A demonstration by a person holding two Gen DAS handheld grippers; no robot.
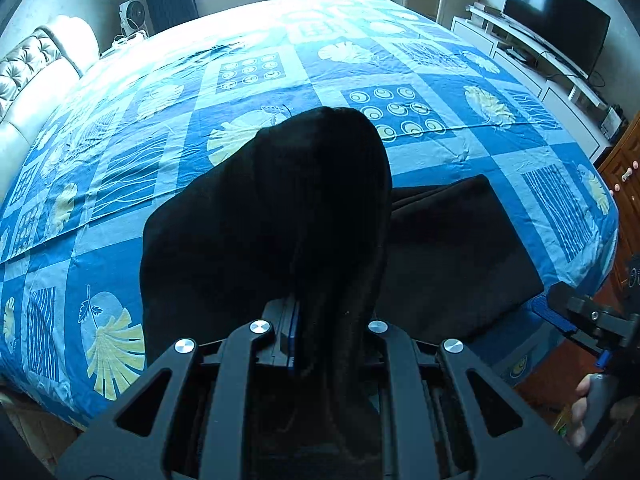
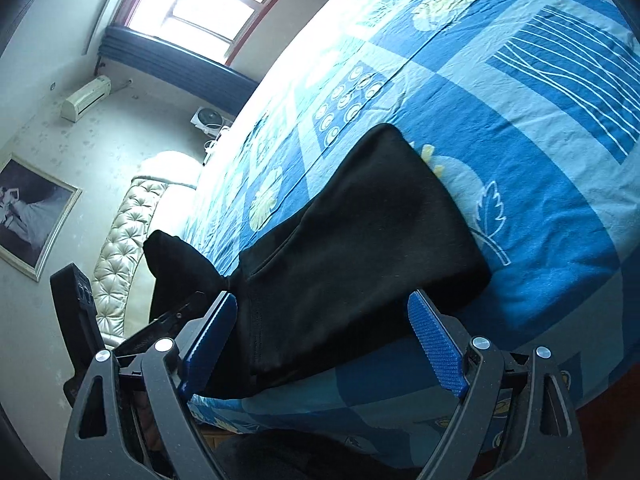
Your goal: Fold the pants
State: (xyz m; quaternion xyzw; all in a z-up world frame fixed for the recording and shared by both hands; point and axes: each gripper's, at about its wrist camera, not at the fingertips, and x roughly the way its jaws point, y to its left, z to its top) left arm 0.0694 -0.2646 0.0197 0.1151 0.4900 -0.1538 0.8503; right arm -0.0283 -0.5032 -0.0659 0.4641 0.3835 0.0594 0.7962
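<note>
Black pants (image 1: 448,248) lie near the front edge of the bed, partly folded. My left gripper (image 1: 320,344) is shut on a bunch of the pants' fabric (image 1: 304,208) and holds it lifted above the bed. My right gripper (image 2: 332,344) is open, its blue pads (image 2: 438,346) on either side of the near edge of the pants (image 2: 360,248) on the bed. The right gripper also shows in the left wrist view (image 1: 568,312) at the bed's front right edge. The left gripper shows at lower left of the right wrist view (image 2: 176,316), holding the raised fabric (image 2: 172,264).
The bed carries a blue patterned sheet (image 1: 200,128). A tufted cream headboard (image 1: 28,80) is at the left. A TV (image 1: 556,16) on a white stand and a wooden cabinet (image 1: 624,184) are at the right. A fan (image 1: 134,14) and window are beyond the bed.
</note>
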